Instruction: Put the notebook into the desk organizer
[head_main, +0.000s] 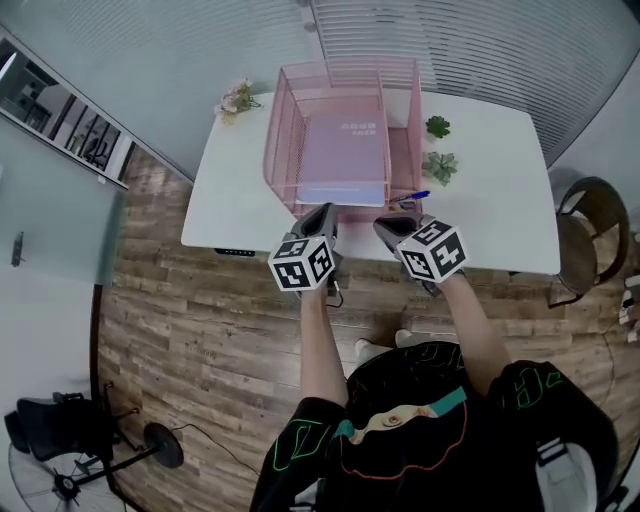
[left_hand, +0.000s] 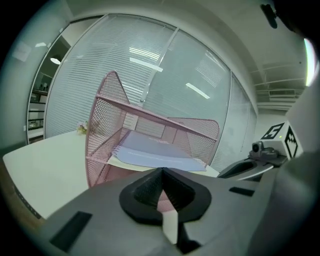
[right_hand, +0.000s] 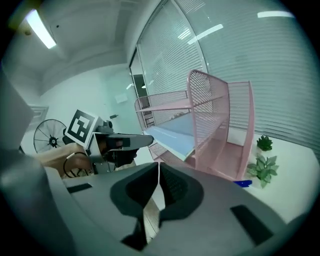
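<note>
With the notebook (head_main: 343, 150) in the desk organizer (head_main: 283, 140) and left tongs (head_main: 323, 213) and right tongs (head_main: 388, 226) closed empty, you needed only a careful retreat.

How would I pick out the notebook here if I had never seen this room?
Find the white table by the glass wall, then the pink wire rack on it. The notebook lies flat on a shelf in that rack. It is the only flat, pale lilac thing there; the neighbours are small green plants and a blue pen.
</note>
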